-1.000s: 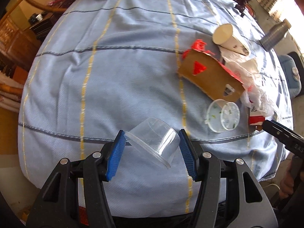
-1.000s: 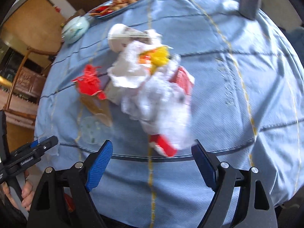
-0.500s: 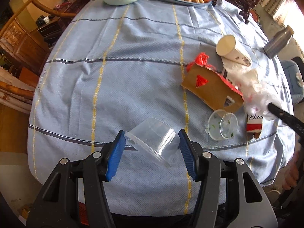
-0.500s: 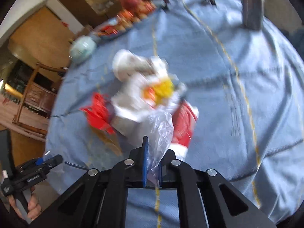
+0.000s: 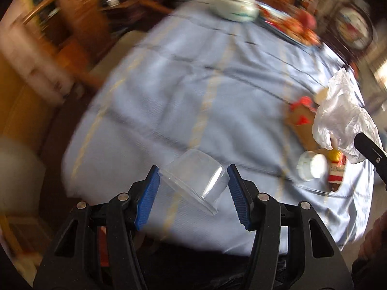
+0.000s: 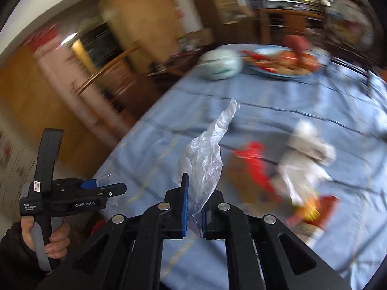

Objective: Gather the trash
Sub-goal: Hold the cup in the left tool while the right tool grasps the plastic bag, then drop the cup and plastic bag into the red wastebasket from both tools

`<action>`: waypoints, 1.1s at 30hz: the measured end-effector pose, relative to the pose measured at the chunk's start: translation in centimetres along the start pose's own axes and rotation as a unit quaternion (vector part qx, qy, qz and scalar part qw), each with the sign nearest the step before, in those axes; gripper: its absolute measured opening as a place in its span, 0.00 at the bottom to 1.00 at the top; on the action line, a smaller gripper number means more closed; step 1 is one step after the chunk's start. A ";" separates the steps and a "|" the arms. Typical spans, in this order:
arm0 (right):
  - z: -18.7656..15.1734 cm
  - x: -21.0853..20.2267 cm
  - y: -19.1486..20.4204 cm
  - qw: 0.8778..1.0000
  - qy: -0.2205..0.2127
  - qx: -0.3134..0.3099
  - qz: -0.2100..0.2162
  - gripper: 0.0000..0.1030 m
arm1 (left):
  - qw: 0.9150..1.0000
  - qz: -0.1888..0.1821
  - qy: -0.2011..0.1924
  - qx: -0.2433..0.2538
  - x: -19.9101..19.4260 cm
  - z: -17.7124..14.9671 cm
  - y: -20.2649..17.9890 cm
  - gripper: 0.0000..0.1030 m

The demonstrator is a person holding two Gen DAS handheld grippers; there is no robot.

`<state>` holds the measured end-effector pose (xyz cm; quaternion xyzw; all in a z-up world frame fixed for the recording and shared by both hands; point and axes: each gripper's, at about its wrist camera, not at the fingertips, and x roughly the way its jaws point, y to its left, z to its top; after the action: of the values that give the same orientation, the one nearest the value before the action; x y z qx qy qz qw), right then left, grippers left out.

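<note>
My left gripper [image 5: 193,186] is shut on a clear plastic cup [image 5: 196,181], tilted between the blue pads above the near edge of the blue tablecloth [image 5: 193,84]. My right gripper [image 6: 194,207] is shut on a thin clear plastic bag [image 6: 205,164] that hangs up off the table. In the left wrist view the bag [image 5: 343,116] billows at the right, over the cardboard box [image 5: 302,123]. Beside the box lie a round clear lid [image 5: 310,168] and a red pack [image 5: 336,176]. Crumpled white paper [image 6: 307,149] and a red ribbon [image 6: 256,164] lie blurred to the right.
A pale green lidded pot [image 6: 220,64] and a blue plate of food [image 6: 283,65] stand at the table's far side. A wooden chair [image 6: 108,67] and cabinets are off the left edge. A hand [image 6: 55,239] holds the left gripper at lower left.
My right gripper has shut on the plastic bag and lifted it off the trash heap. Both hands have swung and risen; the pictures are now blurred. The cup stays in the left gripper.
</note>
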<state>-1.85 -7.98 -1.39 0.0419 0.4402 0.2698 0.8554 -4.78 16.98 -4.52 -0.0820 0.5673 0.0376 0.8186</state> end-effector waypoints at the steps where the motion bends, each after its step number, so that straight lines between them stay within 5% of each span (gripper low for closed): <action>1: 0.2 0.7 1.2 1.000 0.007 -0.015 0.013 0.09 | 1.000 0.007 -0.001 -0.019 -0.4 -0.7 1.3 0.55; 6: 0.4 4.2 8.7 0.990 0.050 -0.102 0.087 0.09 | 0.988 0.055 -0.005 -0.146 -2.8 -6.9 10.0 0.55; 14: -1.2 7.6 19.1 0.955 0.108 -0.221 0.163 0.09 | 0.949 0.104 0.000 -0.298 -4.1 -15.9 19.6 0.56; 18: -2.0 8.1 22.8 0.942 0.121 -0.259 0.179 0.09 | 0.934 0.104 -0.003 -0.341 -3.9 -17.7 22.5 0.63; 21: -2.8 8.1 24.5 0.932 0.130 -0.281 0.189 0.09 | 0.922 0.111 -0.011 -0.371 -4.6 -18.7 24.0 0.79; 28: -5.6 11.9 29.2 0.893 0.211 -0.322 0.234 0.09 | 0.901 0.125 -0.013 -0.416 -6.1 -21.8 26.2 0.80; 33: -8.2 15.7 32.7 0.867 0.273 -0.328 0.256 0.10 | 0.876 0.138 0.003 -0.461 -7.3 -26.2 27.5 0.80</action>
<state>-14.79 26.37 -7.77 -0.2055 0.5164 0.6090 0.5660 -35.81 39.62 -9.23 -0.3712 0.4932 0.4075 0.6729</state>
